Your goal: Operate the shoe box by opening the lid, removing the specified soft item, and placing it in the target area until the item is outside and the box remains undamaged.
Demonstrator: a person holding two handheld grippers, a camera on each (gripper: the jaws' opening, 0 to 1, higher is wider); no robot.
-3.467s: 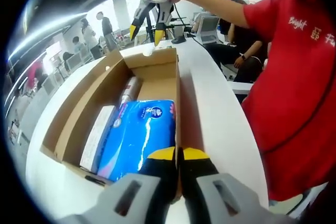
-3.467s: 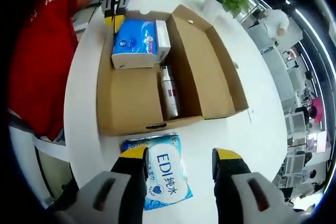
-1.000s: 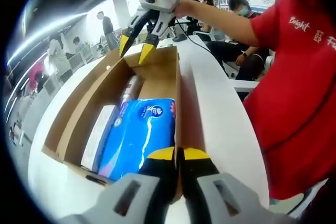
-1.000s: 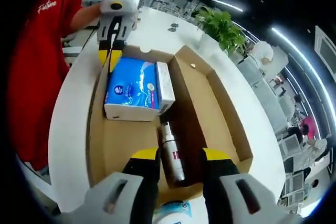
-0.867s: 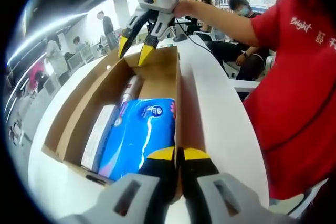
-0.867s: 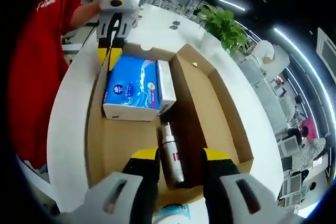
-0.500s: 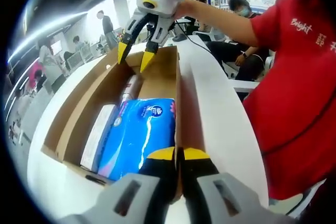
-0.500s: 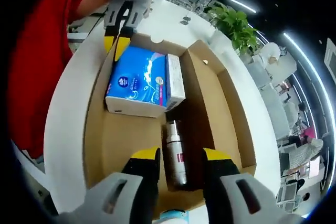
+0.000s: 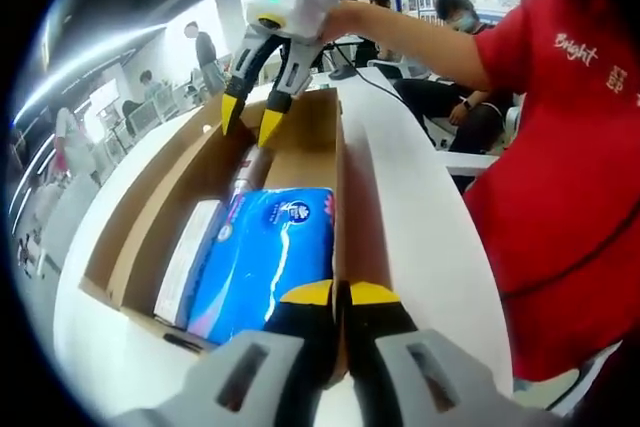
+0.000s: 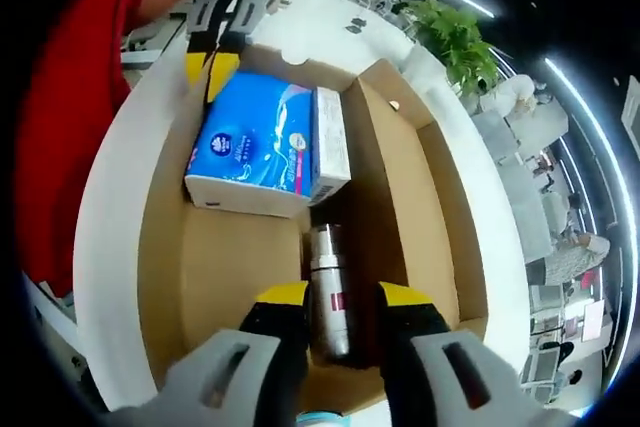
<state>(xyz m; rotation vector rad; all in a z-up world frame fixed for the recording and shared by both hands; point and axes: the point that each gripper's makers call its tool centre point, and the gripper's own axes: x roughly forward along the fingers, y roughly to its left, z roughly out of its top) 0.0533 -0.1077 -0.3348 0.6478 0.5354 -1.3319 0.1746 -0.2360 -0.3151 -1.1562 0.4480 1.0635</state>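
The left gripper (image 9: 336,294) has its fingers pinched tight on the near wall of the shoe box (image 9: 150,217), so a hard pull there could bend or tear the cardboard. The box sits open on the white surface (image 9: 400,197) with its lid folded out flat. Inside, at the left gripper's end, lies the blue soft pack (image 9: 262,252), which I think is the soft item to take out, and it is not out yet. A thin white box (image 9: 187,262) lies just beside it. Next comes the silver bottle (image 10: 325,287), lying on its side. The right gripper (image 10: 335,297) hangs over it with its fingers open a little, one on each side, holding nothing. If they close here, they could grab the bottle, not the soft pack, or poke the box floor. I count one shoe box, one blue pack, one white box, one bottle and two grippers.
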